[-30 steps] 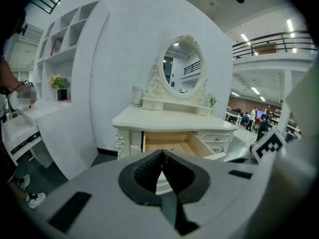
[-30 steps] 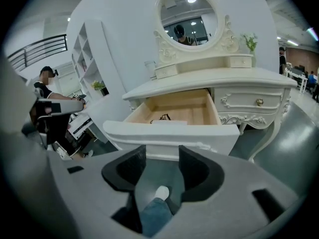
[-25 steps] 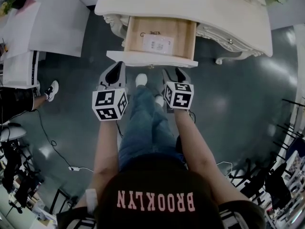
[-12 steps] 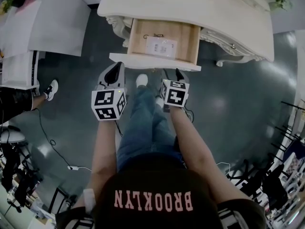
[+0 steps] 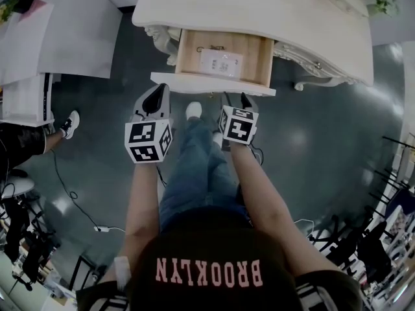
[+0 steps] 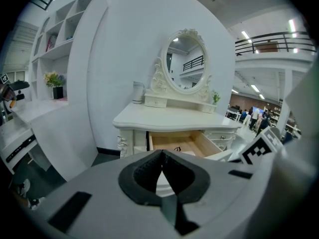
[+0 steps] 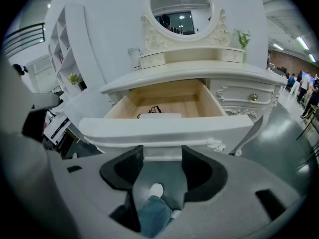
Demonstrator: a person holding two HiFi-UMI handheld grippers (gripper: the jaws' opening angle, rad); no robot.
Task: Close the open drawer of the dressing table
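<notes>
- The drawer (image 5: 213, 83) stands pulled out of the cream desk (image 5: 259, 11), its wooden inside open to view with a paper sheet (image 5: 220, 62) lying on the bottom.
- The left hand-held gripper (image 5: 157, 91) is just short of the drawer front's left part, pads pressed together and holding nothing.
- The right hand-held gripper (image 5: 236, 99) has just been opening; its jaws are wide and empty, with the drawer front just beyond their tips.
- Between the two, the person's jeans leg (image 5: 194, 161) and white shoe (image 5: 192, 109) stand under the drawer front.
- An oval mirror (image 6: 185, 63) tops the desk, and a cable (image 5: 71, 199) trails on the floor (image 5: 311, 141).
</notes>
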